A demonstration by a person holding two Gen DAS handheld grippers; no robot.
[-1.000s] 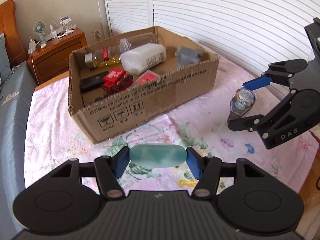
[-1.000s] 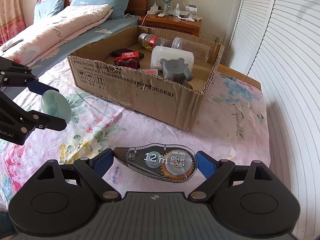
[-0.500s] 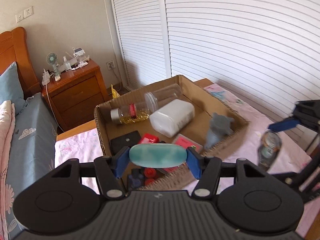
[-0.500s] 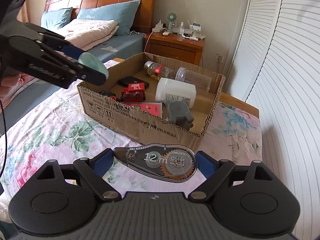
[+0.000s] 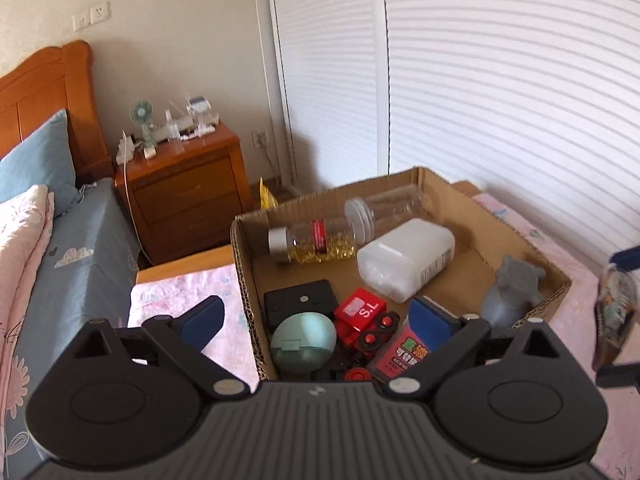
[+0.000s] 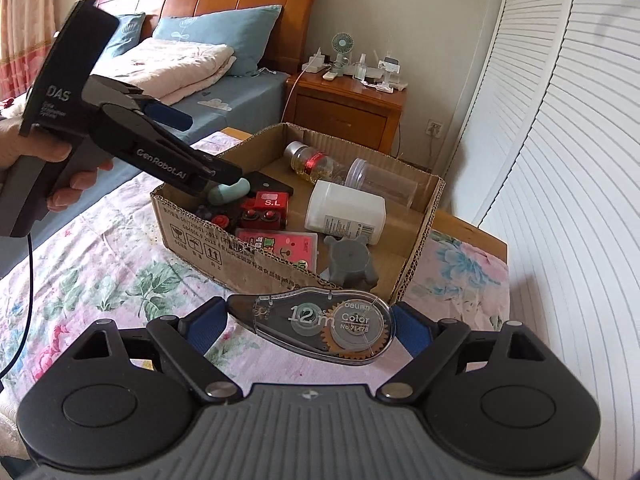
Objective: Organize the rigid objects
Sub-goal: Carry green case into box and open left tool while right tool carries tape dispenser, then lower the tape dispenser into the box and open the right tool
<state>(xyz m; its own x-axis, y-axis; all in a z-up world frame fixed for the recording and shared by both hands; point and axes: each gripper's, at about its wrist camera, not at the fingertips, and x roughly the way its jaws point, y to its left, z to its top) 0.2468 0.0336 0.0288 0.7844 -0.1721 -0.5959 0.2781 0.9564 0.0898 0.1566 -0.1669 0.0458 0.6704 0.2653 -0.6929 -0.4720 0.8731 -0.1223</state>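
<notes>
My left gripper (image 5: pixel 316 318) is open above the near left corner of the cardboard box (image 5: pixel 558 280). A pale teal oval case (image 5: pixel 303 341) lies free in the box below it, beside a red toy truck (image 5: pixel 362 316); the case also shows in the right wrist view (image 6: pixel 229 193) under the left gripper's fingers (image 6: pixel 224 170). My right gripper (image 6: pixel 310 326) is shut on a clear correction tape dispenser (image 6: pixel 320 324), held above the floral sheet in front of the box (image 6: pixel 416 256).
The box also holds a white bottle (image 5: pixel 406 258), a clear jar (image 5: pixel 384 208), a bottle of yellow capsules (image 5: pixel 316 240), a grey knob (image 5: pixel 514 284), a black case (image 5: pixel 300 306) and a red card pack (image 5: pixel 404 354). A wooden nightstand (image 5: pixel 184 192) stands behind.
My left gripper moved over the box, opened and let go of the teal case, which now lies in the box. My right gripper rose with the tape dispenser.
</notes>
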